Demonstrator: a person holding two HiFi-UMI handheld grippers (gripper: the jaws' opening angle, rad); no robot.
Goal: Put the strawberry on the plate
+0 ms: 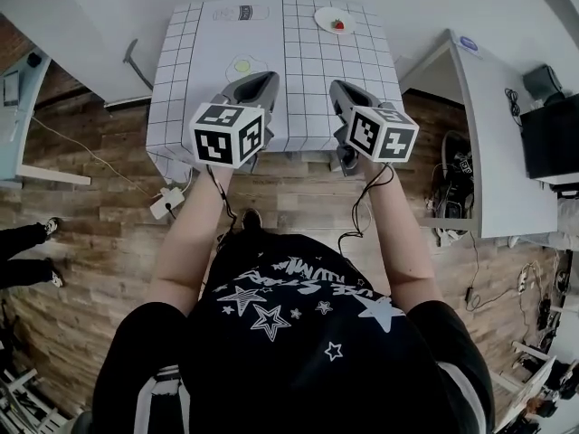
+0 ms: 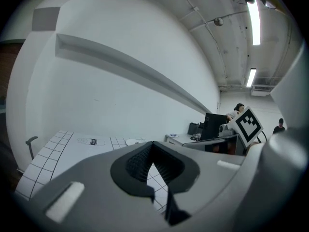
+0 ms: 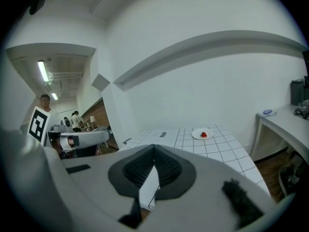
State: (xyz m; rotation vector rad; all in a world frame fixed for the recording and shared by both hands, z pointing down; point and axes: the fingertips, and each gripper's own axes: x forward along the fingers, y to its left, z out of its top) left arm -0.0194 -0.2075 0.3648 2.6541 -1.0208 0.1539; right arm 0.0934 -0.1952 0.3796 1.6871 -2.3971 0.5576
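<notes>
A: Head view?
B: Strawberry [image 1: 338, 24] sits on the plate [image 1: 322, 16], upper right of the counter [image 1: 271, 52]
A: Left gripper view?
B: Left gripper [image 2: 153, 145] fingers pressed together, empty
A: Right gripper view?
B: Right gripper [image 3: 154, 148] fingers together too, empty

Legible words: none | left marker cube [image 1: 229, 135], right marker cube [image 1: 382, 133]: black-and-white square codes on visible faces | table [image 1: 298, 89] far end: small printed label [image 1: 246, 12], too small to read | black shirt [image 1: 298, 369]: white lettering among stars, upside down, unreadable
</notes>
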